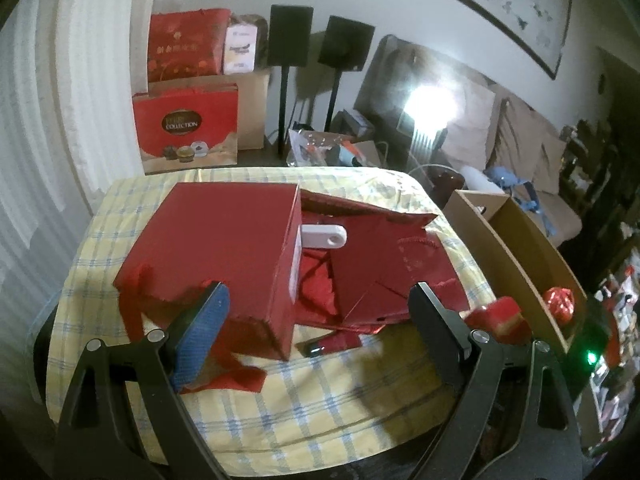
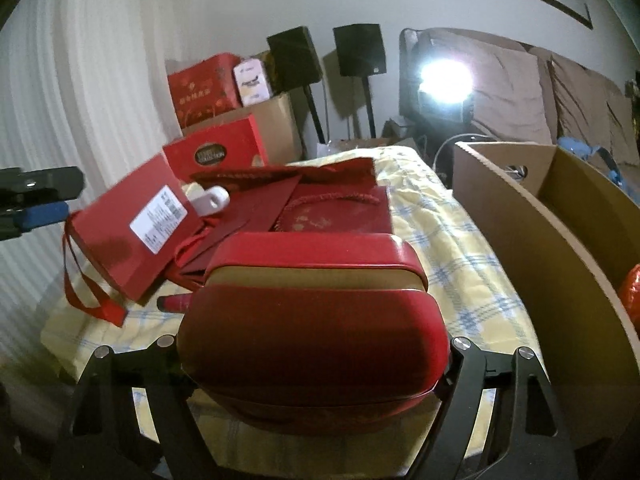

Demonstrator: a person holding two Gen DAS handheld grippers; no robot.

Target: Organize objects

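Observation:
A flat red gift box (image 1: 224, 256) with a ribbon handle lies tilted on crumpled red paper bags (image 1: 384, 272) on the yellow checked tablecloth (image 1: 320, 408). My left gripper (image 1: 316, 320) hangs open over the box's near corner, and its blue pad (image 1: 200, 328) is not pressing on anything. A small white piece (image 1: 324, 236) rests between the box and the bags, and a red tube (image 1: 336, 344) lies in front. In the right wrist view, my right gripper (image 2: 314, 360) is shut on a red and gold box (image 2: 316, 320) that fills its jaws and hides the fingertips.
An open cardboard box (image 2: 520, 200) stands right of the table, with a red wrapped item (image 1: 560, 304) inside. Red gift boxes (image 1: 188, 128) and cartons are stacked by the far wall beside two black speakers on stands (image 1: 290, 36). A bright lamp (image 1: 430, 104) glares near the sofa.

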